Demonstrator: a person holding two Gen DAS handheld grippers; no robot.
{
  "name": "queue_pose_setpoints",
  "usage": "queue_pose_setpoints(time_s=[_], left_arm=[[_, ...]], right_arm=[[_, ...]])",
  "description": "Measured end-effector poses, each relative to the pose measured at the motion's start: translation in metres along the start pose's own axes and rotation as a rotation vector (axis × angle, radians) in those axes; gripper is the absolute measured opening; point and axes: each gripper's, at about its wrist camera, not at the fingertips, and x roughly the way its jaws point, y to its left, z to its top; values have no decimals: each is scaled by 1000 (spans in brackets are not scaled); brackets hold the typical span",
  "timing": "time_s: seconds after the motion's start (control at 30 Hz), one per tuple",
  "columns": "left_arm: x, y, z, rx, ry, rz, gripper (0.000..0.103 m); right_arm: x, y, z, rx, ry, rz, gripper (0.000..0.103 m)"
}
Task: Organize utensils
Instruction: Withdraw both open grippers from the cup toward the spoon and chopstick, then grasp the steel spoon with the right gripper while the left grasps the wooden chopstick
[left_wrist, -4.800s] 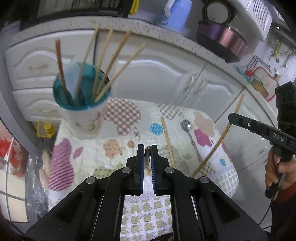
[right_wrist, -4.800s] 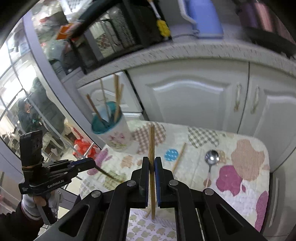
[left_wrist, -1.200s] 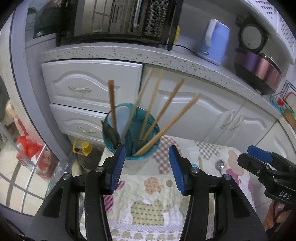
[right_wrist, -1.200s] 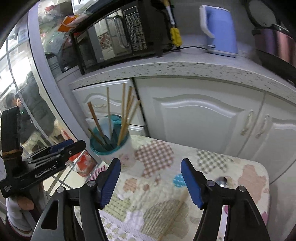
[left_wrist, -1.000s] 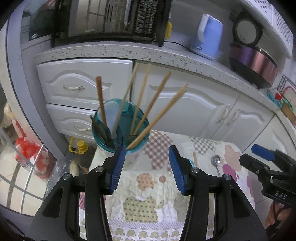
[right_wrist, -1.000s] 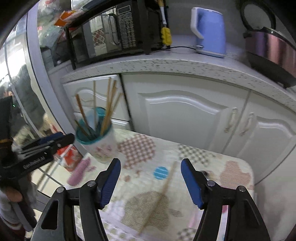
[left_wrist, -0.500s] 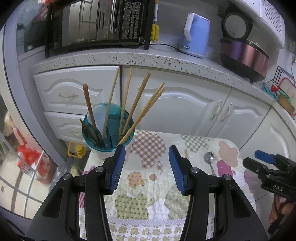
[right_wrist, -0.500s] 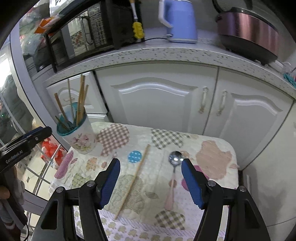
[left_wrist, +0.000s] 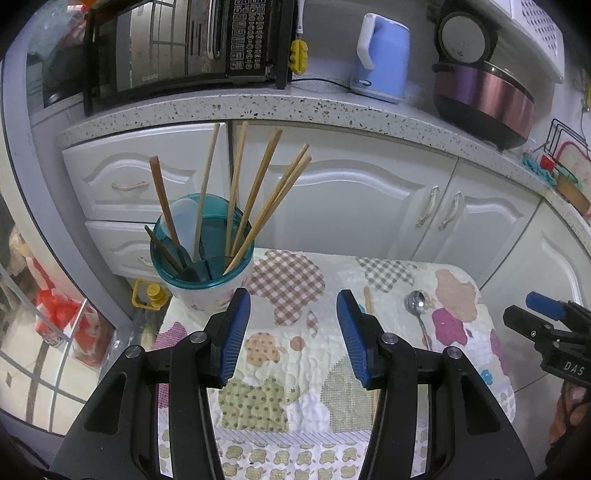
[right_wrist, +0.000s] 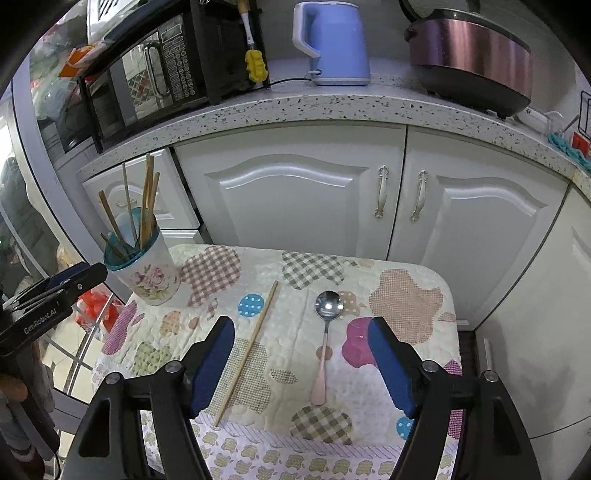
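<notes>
My left tool (left_wrist: 292, 332) hangs released and empty beside the holder (right_wrist: 142, 266), where chopsticks stand upright for storage. One loose chopstick (right_wrist: 246, 350) and a spoon (right_wrist: 325, 339) lie flat on the quilted surface (right_wrist: 406, 295); my right tool (right_wrist: 301, 365) is opening, nothing between its jaws, above them.

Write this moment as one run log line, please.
left gripper: open, empty | right gripper: opening, empty | chopstick, spoon: on cloth | cup: upright
</notes>
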Motion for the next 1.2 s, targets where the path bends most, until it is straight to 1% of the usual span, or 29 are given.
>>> queue_pose_setpoints(time_s=[0.2, 0.3, 0.43, 0.63, 0.77, 0.8, 0.87, 0.97, 1.13, 1.2], left_arm=[[8, 1, -2, 0, 23, -8, 48], [15, 2, -4, -3, 32, -10, 48], [26, 5, -9, -11, 49, -45, 48], [51, 3, -19, -3, 118, -81, 48], [67, -3, -24, 3, 159, -120, 48], [71, -5, -25, 5, 172, -127, 48], [77, -9, -27, 12, 189, -129, 48], [85, -12, -30, 23, 209, -127, 48], [96, -12, -31, 27, 241, -140, 48], [100, -13, -31, 31, 248, -140, 48]], right_arm=[[11, -8, -3, 11, 24, -21, 72], [22, -14, -7, 32, 57, -31, 72], [36, -23, -13, 60, 96, -26, 72], [68, -37, -22, 94, 168, -23, 72], [96, -45, -26, 121, 213, 9, 72], [102, -46, -26, 125, 221, 16, 72], [115, -47, -26, 129, 237, 22, 67], [134, -47, -23, 126, 253, 29, 65], [160, -58, -7, 122, 236, 52, 59], [174, -63, 1, 105, 239, 66, 59]])
